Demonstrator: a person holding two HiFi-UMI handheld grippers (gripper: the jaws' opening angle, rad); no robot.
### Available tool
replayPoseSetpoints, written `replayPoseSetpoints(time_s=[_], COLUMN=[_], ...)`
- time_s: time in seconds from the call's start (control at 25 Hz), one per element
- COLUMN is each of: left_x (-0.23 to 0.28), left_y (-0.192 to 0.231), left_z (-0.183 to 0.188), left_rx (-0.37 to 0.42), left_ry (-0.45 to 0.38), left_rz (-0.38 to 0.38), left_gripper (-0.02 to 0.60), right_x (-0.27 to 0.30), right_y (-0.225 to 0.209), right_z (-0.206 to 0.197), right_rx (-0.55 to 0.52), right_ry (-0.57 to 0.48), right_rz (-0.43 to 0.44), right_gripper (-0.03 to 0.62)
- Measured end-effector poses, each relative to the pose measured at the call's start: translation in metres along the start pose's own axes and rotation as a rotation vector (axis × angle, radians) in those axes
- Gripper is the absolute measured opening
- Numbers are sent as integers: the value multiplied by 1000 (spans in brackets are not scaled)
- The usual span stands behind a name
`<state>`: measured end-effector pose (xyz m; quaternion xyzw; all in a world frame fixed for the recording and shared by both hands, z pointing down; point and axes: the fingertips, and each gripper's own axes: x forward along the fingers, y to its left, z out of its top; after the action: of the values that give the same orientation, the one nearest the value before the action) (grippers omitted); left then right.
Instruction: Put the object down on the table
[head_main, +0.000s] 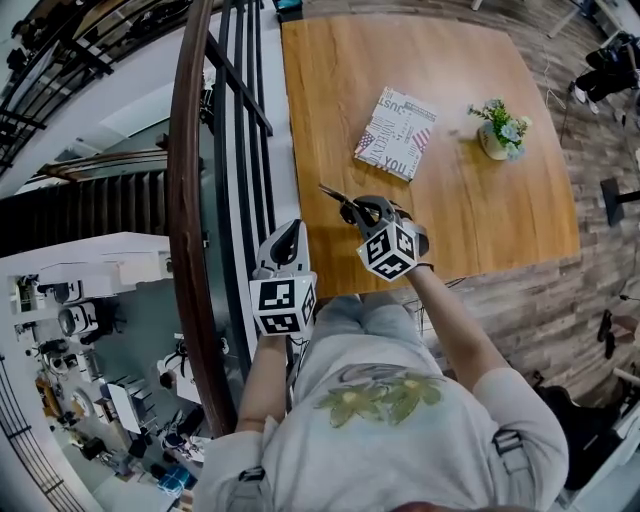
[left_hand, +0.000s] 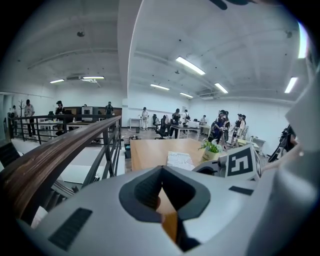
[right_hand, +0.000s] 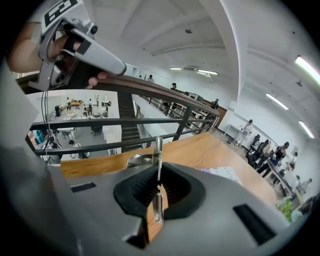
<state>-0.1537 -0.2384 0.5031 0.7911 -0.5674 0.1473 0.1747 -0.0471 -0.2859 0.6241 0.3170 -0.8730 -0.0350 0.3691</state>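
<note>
My right gripper (head_main: 362, 211) is shut on a thin metal utensil (head_main: 335, 195), held over the near left part of the wooden table (head_main: 470, 220). In the right gripper view the utensil (right_hand: 158, 155) stands edge-on between the pads and sticks out past them, with a flat bent part to its left; the right gripper (right_hand: 158, 192) hangs above the tabletop. My left gripper (head_main: 288, 232) stays off the table's left edge, beside the railing. In its own view the left gripper (left_hand: 161, 172) has its jaws together with nothing between them.
A printed booklet (head_main: 396, 133) lies mid-table and a small potted plant (head_main: 498, 130) stands to its right. A dark railing with a wooden handrail (head_main: 185, 200) runs along the table's left side, with a drop to a lower floor beyond it. People stand far off.
</note>
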Motion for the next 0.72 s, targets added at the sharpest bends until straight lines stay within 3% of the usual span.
replayPoseSetpoints(time_s=[0.72], left_x=[-1], left_y=[9], left_z=[-26], left_rx=[-9], left_ry=[69], left_rz=[31], left_gripper=[14], right_x=[59], right_y=[33], right_z=[-41], right_rx=[-154], right_ry=[131], right_rz=[73], right_gripper=[11])
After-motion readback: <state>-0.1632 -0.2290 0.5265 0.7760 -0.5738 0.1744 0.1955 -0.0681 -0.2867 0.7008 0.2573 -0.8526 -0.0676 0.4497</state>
